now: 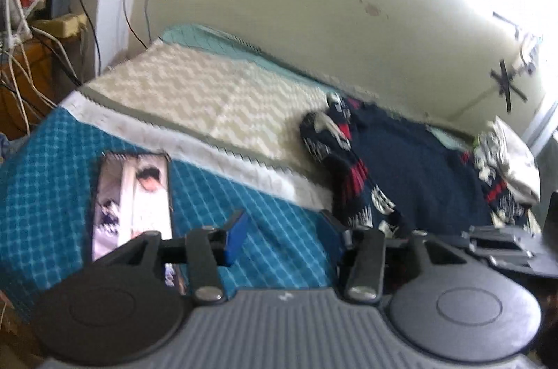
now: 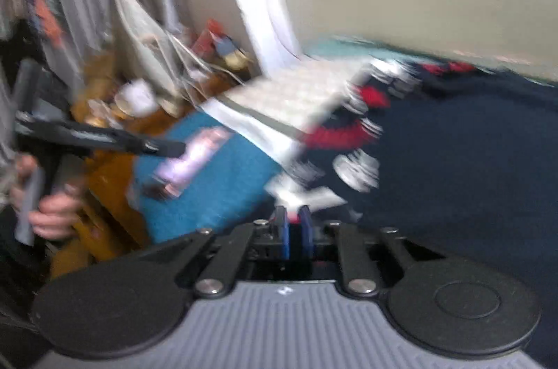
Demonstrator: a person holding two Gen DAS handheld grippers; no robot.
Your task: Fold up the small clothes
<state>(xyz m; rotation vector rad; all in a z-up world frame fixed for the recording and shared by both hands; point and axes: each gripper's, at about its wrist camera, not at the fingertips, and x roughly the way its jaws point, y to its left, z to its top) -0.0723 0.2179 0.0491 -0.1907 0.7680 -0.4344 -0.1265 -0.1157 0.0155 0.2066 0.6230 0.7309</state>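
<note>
A navy garment (image 1: 411,167) with red and white patterns lies spread on the bed, its near edge bunched. My left gripper (image 1: 286,229) hovers over the teal sheet beside that edge, its blue pads wide apart with nothing between them. In the blurred right wrist view, my right gripper (image 2: 294,226) has its blue pads close together, pinching the near edge of the navy garment (image 2: 470,160), where a white strip and a bit of red fabric show. The left gripper (image 2: 171,147), held by a hand (image 2: 52,212), reaches in from the left.
A phone (image 1: 134,198) lies on the teal checked sheet (image 1: 48,194). A cream zigzag blanket (image 1: 209,93) covers the bed's far part. Light clothes (image 1: 505,156) are piled at the right. A cluttered wooden stand with cables (image 1: 31,55) is to the left of the bed.
</note>
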